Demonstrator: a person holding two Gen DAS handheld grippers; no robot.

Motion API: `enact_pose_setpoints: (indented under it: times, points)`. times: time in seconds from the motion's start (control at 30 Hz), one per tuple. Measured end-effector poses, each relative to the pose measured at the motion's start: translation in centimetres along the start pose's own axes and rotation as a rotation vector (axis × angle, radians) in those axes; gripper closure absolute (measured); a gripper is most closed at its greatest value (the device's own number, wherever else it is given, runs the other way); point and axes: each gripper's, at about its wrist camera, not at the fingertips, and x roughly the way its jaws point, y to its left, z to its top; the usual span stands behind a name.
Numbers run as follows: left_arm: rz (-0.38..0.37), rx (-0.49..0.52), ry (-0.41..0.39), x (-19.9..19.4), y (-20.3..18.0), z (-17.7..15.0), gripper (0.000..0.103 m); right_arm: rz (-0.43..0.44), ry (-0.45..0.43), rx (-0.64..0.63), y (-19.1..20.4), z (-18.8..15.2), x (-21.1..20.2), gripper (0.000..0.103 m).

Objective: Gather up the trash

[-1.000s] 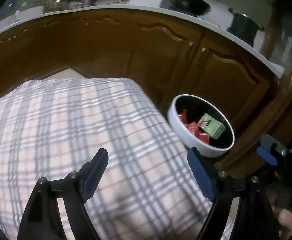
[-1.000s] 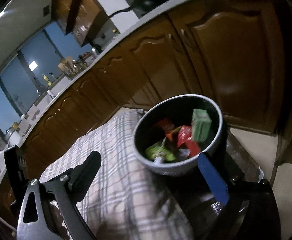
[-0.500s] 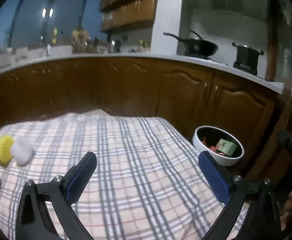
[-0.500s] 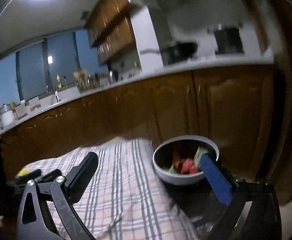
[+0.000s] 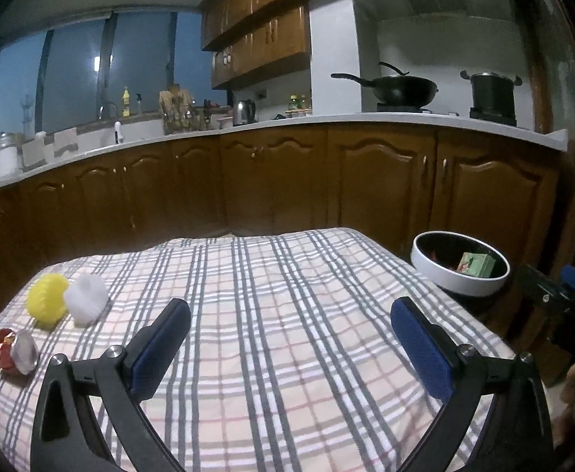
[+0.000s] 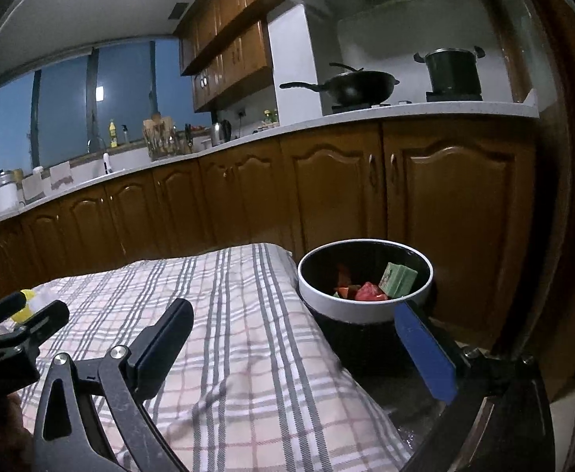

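1. Looking along our left gripper (image 5: 289, 332), we see its two blue-padded fingers spread wide apart with nothing between them, held above the checked tablecloth (image 5: 271, 314).
2. Taking the bowl (image 5: 459, 268) as our landmark in this view, it stands off the cloth's far right edge and holds a green carton (image 5: 476, 264) and some red scraps. Well to the left of the bowl, near the cloth's left edge, a yellow ball (image 5: 47, 301) and a white ball (image 5: 86, 299) touch each other, and a red-and-silver wrapper (image 5: 12, 350) lies nearer to us than the balls.
3. Turning to the right wrist view, our right gripper (image 6: 293, 338) is likewise wide open and holds nothing. Its blue fingertip (image 6: 423, 354) overlaps the near rim of the bowl (image 6: 365, 286) in the picture; we cannot tell whether they touch.
4. Inside the bowl lie the green carton (image 6: 398, 278) and red wrappers (image 6: 368, 290). Far left of the bowl, our left gripper (image 6: 21, 316) shows at the picture's edge.
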Motion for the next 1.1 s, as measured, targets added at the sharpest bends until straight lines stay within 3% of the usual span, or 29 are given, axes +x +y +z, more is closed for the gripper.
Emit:
enact_pose_setpoints:
  times: [1.1]
  points:
    - [0.017, 0.011, -0.034, 0.21, -0.23, -0.76, 0.001, 0.003, -0.026, -0.027, 0.37, -0.14, -0.90, 0.000]
